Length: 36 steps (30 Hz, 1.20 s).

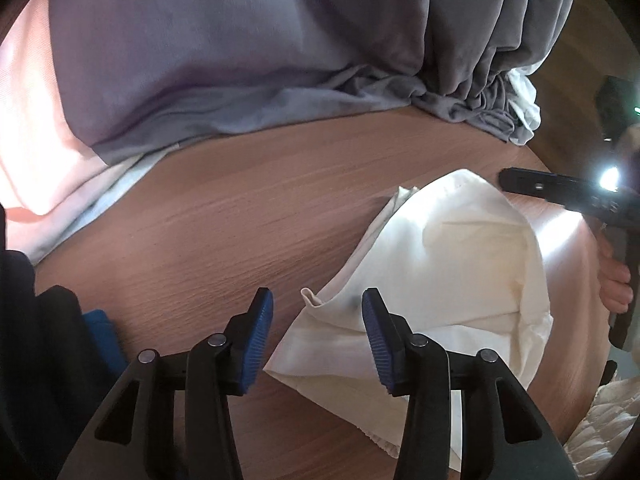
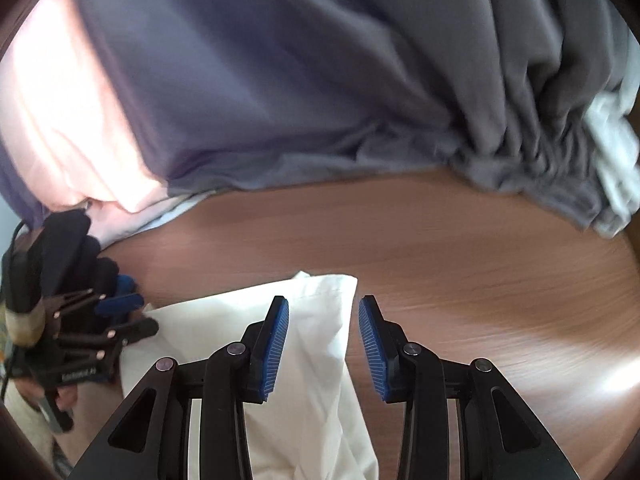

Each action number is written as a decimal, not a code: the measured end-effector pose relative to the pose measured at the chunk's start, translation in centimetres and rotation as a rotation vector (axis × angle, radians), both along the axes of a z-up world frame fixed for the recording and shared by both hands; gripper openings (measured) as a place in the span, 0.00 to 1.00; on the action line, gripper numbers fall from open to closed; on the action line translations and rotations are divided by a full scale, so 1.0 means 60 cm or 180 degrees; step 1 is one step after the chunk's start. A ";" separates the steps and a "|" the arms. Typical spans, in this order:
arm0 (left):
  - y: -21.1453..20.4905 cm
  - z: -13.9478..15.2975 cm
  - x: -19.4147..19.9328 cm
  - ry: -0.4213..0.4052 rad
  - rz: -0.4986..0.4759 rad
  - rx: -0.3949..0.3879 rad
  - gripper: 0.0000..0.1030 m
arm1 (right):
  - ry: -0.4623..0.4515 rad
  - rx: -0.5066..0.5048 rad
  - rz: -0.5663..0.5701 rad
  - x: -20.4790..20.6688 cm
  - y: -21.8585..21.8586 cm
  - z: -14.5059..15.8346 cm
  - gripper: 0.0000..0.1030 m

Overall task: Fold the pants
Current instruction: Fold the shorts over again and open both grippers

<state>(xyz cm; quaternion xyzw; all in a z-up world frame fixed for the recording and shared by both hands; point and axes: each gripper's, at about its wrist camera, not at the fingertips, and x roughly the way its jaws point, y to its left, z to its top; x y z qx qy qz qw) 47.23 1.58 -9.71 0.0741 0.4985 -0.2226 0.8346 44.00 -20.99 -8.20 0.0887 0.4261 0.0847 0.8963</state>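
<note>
Both grippers stand spread with nothing pinched: the left gripper (image 1: 318, 312) hovers at the pants' (image 1: 448, 264) corner, the right gripper (image 2: 323, 320) over their other edge. White pants lie bunched on the table (image 1: 248, 208), from centre toward 4 o'clock in the left view. My read: a fold has just been laid, so press it flat, then take two matching corners (not loose inner layers) and carry them evenly. No containers show; a grey cloth (image 1: 240, 60) heaps at 12 o'clock.

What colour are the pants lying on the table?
Cream white; the pants show best in the left wrist view.
</note>
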 end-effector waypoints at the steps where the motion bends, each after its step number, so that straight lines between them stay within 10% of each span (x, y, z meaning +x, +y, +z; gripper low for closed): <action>1: -0.001 -0.002 0.002 0.0014 -0.0003 0.0004 0.44 | 0.0104 0.0078 -0.0009 0.014 -0.004 -0.014 0.37; 7: 0.000 -0.012 0.015 0.0120 -0.0082 -0.0082 0.43 | 0.0342 0.0310 -0.0034 0.044 -0.010 -0.062 0.37; 11: -0.007 -0.015 0.018 0.0186 -0.0170 -0.0144 0.24 | 0.0348 0.0400 -0.0024 0.051 -0.012 -0.072 0.36; 13: -0.010 -0.013 0.016 0.0158 -0.0200 -0.0143 0.21 | 0.0312 0.0411 -0.0021 0.055 -0.013 -0.072 0.16; 17: -0.013 -0.006 0.010 0.0076 -0.0277 -0.0172 0.14 | 0.0169 0.0375 -0.0008 0.048 -0.013 -0.060 0.07; 28: -0.002 0.044 -0.038 -0.0372 -0.0426 -0.0144 0.14 | -0.0699 -0.0181 0.0558 -0.099 0.060 0.077 0.07; 36: 0.015 0.039 -0.088 -0.0569 -0.0511 0.0115 0.14 | -0.0762 -0.0530 0.1263 -0.191 0.145 0.082 0.07</action>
